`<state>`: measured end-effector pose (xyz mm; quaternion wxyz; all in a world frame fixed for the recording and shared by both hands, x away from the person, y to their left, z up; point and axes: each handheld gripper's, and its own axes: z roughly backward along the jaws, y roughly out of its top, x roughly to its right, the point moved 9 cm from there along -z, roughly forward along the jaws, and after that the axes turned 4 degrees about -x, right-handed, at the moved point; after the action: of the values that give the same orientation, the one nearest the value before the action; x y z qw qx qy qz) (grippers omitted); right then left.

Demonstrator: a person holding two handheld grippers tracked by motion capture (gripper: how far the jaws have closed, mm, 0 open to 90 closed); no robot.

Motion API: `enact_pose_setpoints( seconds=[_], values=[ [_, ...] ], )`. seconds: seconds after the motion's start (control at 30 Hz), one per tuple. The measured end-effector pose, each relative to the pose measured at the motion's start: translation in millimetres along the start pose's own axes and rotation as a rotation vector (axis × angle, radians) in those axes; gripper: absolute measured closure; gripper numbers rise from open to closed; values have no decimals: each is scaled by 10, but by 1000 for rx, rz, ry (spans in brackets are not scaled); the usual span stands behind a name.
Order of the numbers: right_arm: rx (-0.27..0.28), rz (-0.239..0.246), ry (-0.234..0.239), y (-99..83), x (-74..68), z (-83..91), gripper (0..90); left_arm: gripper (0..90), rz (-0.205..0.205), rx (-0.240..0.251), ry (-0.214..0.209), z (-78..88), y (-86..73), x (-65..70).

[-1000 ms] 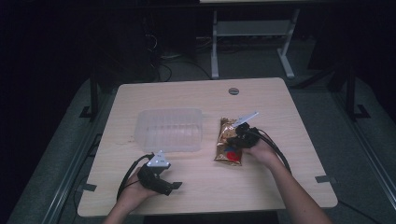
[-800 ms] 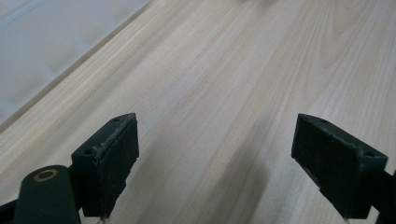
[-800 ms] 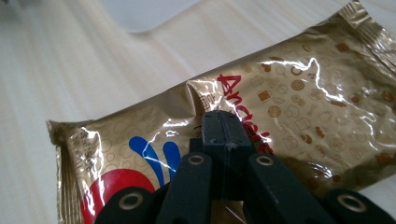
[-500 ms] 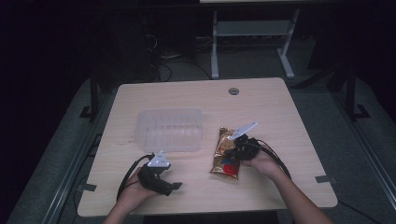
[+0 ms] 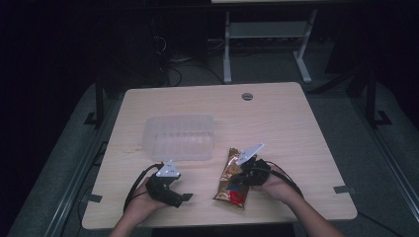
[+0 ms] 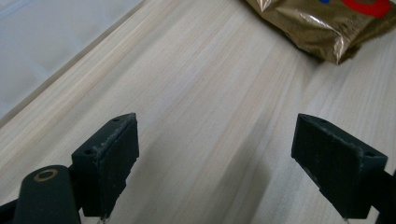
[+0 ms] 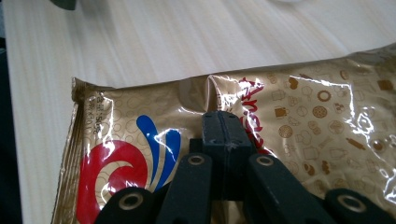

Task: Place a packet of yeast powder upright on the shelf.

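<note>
Right gripper (image 5: 243,178) sits over the gold snack bag (image 5: 233,178); in the right gripper view its fingers (image 7: 227,130) are pressed together with a pinched fold of the foil between the pads, so it is holding the bag by the film near the middle of one long edge. The bag lies flat on the counter (image 5: 276,128), near the front edge and a little right of centre in the high view, long axis running roughly front to back, tilted slightly. Print visible: red and blue swirl at the end nearest the person, small biscuit outlines over the gold. Compared with the frame a second ago, bag and right gripper both sit closer to the person and somewhat further left. Left gripper (image 5: 187,196) rests low at the front left of the counter, held in the left hand (image 5: 143,207), with its grey plate on top. Its fingers (image 6: 112,158) stand wide apart with bare wood between them; one corner of the bag shows ahead of them, not touching. A clear plastic container (image 5: 180,137) lies on the counter behind the left gripper, apart from the bag.
</note>
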<state>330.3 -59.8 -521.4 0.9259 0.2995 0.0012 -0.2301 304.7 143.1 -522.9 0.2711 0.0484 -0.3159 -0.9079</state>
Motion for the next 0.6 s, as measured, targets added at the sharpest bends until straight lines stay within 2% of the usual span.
enact_pose_setpoints(
  seconds=[0.1,0.13,0.2,0.3,0.43,0.47,0.6],
  values=[
    [3,38,-12,6,9,-2,898,144,5,8,1,-2,8,13],
    [16,-1,4,14,-8,28,898,147,4,8,1,3,8,15],
    [16,6,-8,5,12,51,898,160,-2,8,-1,18,9,23],
    [41,-23,-9,-21,18,175,898,163,-1,10,-1,23,6,20],
    [36,-21,-35,-174,29,295,898,164,2,9,0,23,5,18],
    [35,-35,-26,-220,8,313,898,164,-1,11,1,24,11,18],
    [7,-39,-8,-403,-46,314,898,163,-2,13,3,27,19,24]
  ],
)
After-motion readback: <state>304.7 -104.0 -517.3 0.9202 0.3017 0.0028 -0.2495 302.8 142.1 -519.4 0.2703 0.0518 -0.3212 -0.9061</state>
